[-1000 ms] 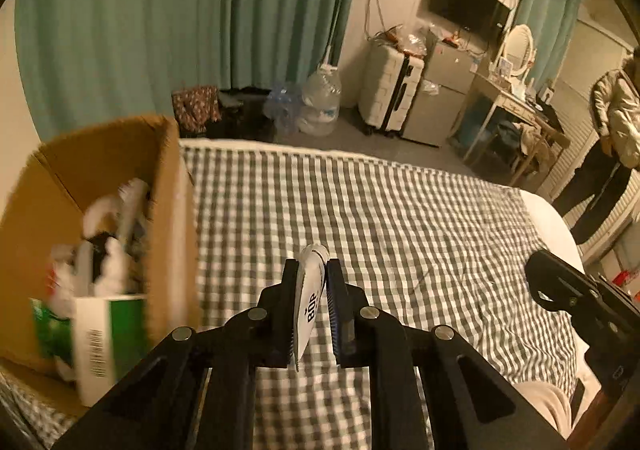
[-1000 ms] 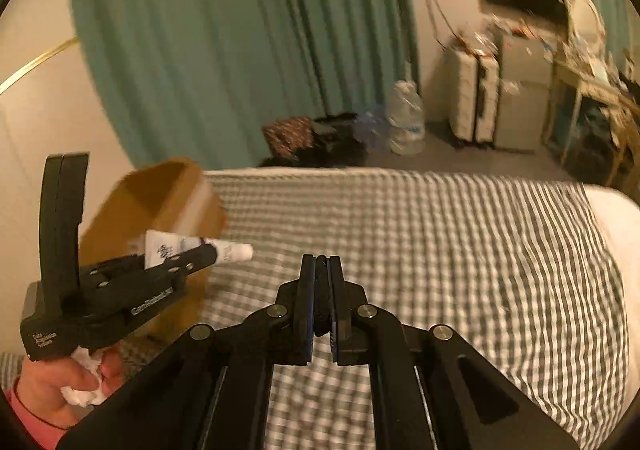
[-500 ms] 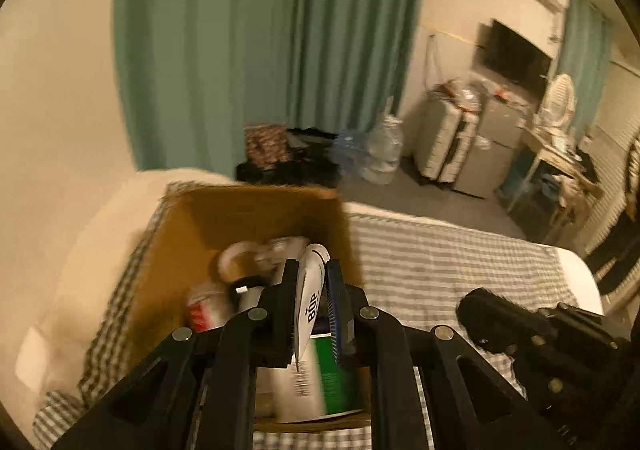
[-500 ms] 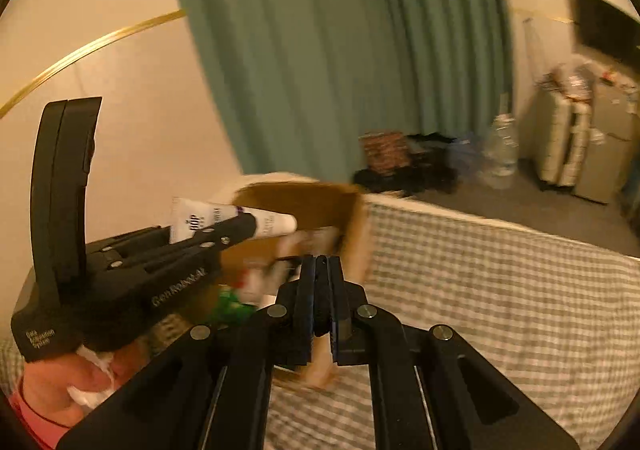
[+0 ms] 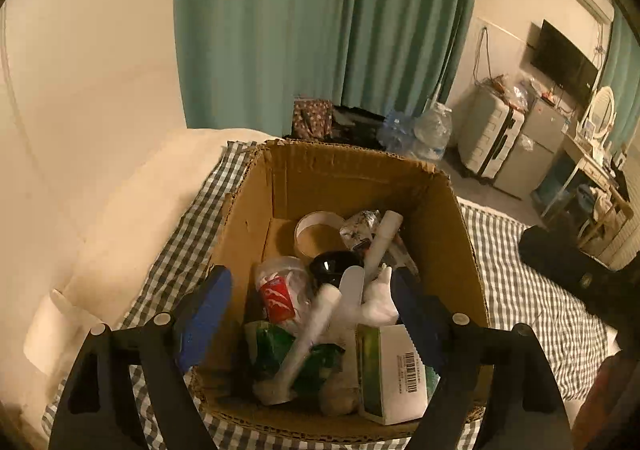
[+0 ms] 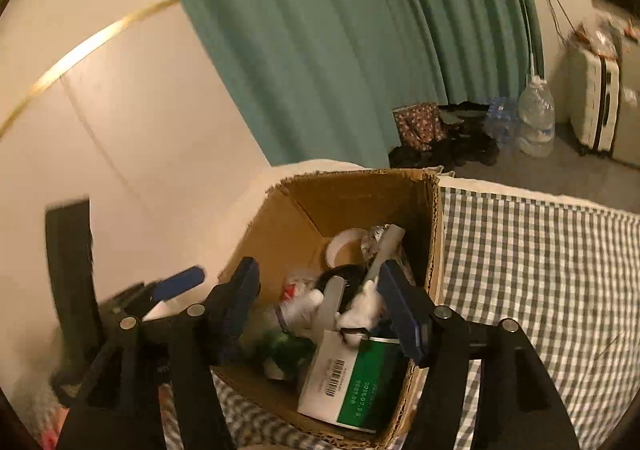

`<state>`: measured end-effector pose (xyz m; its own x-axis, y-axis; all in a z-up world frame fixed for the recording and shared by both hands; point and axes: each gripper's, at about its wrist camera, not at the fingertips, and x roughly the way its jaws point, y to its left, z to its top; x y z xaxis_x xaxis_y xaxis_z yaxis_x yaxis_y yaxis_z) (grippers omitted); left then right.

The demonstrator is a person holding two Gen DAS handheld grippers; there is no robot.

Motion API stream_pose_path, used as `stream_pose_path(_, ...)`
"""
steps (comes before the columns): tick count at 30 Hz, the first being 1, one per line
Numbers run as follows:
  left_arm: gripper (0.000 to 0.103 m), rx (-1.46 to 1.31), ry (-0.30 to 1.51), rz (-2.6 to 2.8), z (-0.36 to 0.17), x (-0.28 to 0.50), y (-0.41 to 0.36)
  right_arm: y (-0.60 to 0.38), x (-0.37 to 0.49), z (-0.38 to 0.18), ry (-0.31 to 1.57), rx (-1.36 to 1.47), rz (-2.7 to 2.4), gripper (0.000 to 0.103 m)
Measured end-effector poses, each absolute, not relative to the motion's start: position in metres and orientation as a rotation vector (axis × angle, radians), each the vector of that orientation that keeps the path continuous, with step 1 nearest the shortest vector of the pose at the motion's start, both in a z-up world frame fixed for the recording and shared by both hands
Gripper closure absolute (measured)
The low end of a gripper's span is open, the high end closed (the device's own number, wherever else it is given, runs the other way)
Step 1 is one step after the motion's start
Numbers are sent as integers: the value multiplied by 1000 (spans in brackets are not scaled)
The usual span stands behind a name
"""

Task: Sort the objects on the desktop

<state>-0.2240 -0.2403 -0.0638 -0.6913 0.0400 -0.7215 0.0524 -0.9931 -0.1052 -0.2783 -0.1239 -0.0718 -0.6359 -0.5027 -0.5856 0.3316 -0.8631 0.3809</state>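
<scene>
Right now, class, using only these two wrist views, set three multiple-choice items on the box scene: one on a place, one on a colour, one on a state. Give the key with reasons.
1. Where does the cardboard box stand?
A. on the checked cloth
B. on bare floor
C. on a desk

2. What colour is the curtain?
A. red
B. teal green
C. white

3. How does the left claw stand?
A. pressed on a tube
B. shut, empty
C. jaws apart, opening

Key: 1 A, checks surround the box; 2 B, teal folds hang behind; 3 C, both blue pads stand clear of the white tube.
</scene>
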Motion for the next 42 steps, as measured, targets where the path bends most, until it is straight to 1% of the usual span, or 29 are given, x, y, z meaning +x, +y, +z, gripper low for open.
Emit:
stream_pose_path(3,18,1223,186,-2881,-62,-212,-238,-106,-271,-65,-341,967,-2529,40)
stream_pose_path(5,11,1194,162,-2885,-58,-202,-232,-90,-259,-61,-314,957,-2610,39)
stream_pose_path(6,8,1169,151,-2888,-56,-195,-228,-83,-254,-60,-299,965,-2645,35)
stream_pose_path(7,7,1147,145,-2895,-54,-188,-225,-74,-246,-59,-278,979,-2687,33)
stream_pose_path(8,7,1119,142,-2911,-52,-178,-220,-68,-239,-59,-261,987,-2714,27)
stream_pose_path(10,0,1086,142,-2930,-49,-166,-212,-56,-220,-59,-221,999,-2792,20)
stream_pose_path(12,0,1043,109,-2963,-49,-153,-200,-47,-203,-62,-216,1010,-2869,6)
stream_pose_path(14,0,999,31,-2989,-52,-144,-185,-39,-182,-69,-232,1000,-2914,0)
stream_pose_path(17,0,1003,-72,-3007,-56,-138,-167,-41,-171,-82,-110,1075,-2949,0)
stream_pose_path(18,0,1006,-87,-3009,-57,-135,-161,-44,-169,-86,-50,1125,-2968,0)
stream_pose_path(19,0,1007,-90,-3013,-57,-133,-158,-44,-165,-89,-37,1145,-2984,0)
stream_pose_path(23,0,1038,-67,-3028,-57,-131,-151,-41,-161,-91,-133,1149,-2997,0)
stream_pose_path(27,0,1069,-93,-3028,-63,-134,-144,-42,-158,-91,-77,1144,-3037,0)
stream_pose_path(32,0,1081,-126,-2998,-69,-136,-141,-38,-161,-94,-138,1190,-3033,0)
stream_pose_path(42,0,1089,-125,-2973,-72,-140,-147,-39,-160,-93,-124,1187,-3052,0)
